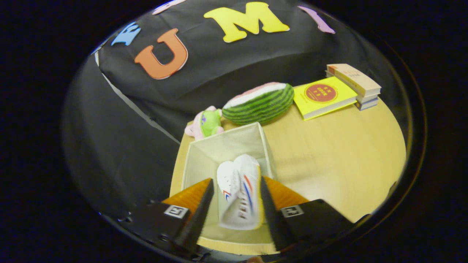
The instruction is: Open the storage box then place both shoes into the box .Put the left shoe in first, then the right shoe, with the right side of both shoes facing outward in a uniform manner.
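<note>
Gripper view: fingers (236, 190) spread, white shoe (239, 195) between, over open box (226, 146).

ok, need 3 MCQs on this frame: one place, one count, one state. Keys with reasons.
1. Where is the white shoe?
A. on the books
B. between the jaws, over the open box
C. beside the watermelon toy

2. How many books lie on the table?
A. one
B. three
C. six

3. The box is:
A. open
B. shut
C. tipped over

Key: B, the shoe sits between the gripper jaws above the box; B, a yellow book beside a stack of two; A, its inner walls show.
</note>
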